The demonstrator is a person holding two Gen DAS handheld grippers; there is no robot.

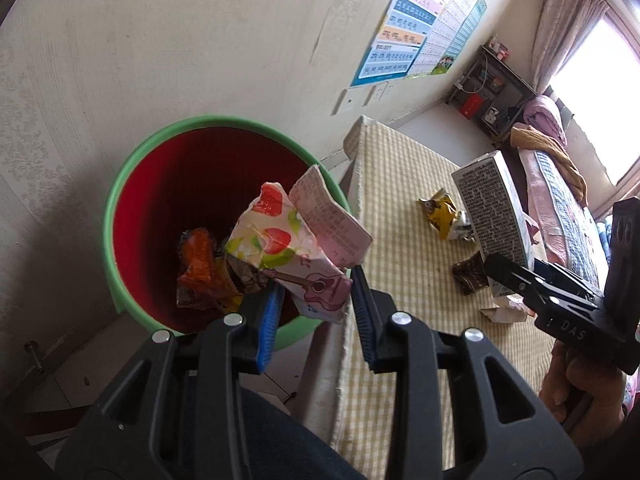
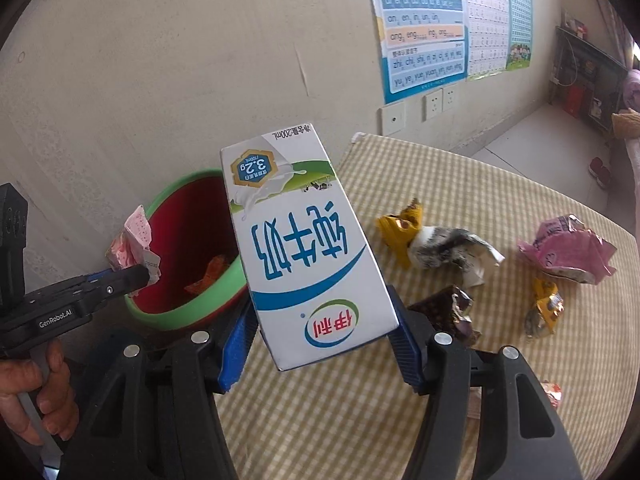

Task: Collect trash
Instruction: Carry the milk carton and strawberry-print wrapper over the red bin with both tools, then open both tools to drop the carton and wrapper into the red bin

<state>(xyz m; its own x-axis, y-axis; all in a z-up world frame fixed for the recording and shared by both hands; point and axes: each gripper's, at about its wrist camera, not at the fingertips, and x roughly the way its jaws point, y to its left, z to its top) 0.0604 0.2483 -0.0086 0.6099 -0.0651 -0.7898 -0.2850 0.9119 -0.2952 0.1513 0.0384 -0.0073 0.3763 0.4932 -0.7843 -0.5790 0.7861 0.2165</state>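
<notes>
Far left against the wall: round red plastic bin with a green rim [image 1: 120, 208], an orange crumpled wrapper [image 1: 200, 268] lying at its bottom. Over the bin's near rim: left gripper [image 1: 316, 312], blue-padded jaws part-closed and pinching a crushed pink strawberry-print carton [image 1: 292, 248], held above the bin's mouth, clear of the wrapper below. Seen from the right wrist too, left gripper [image 2: 138, 276] poised at the bin's [image 2: 188, 316] left edge with the pink carton [image 2: 134, 242] in its tips.

Just right of the bin: table under a yellow checked cloth [image 2: 460, 400]. Above the cloth's edge nearest the bin: right gripper [image 2: 320, 344], jaws spread wide and clamped on both sides of a white and blue rectangular milk carton [image 2: 304, 248], printing upside down, carton lifted off the cloth.

Further right of the bin, lying on the cloth: yellow and silver crumpled wrapper [image 2: 432, 240], dark brown foil wrapper [image 2: 444, 312], small yellow packet [image 2: 546, 308], crumpled pink foil bag [image 2: 568, 252].
</notes>
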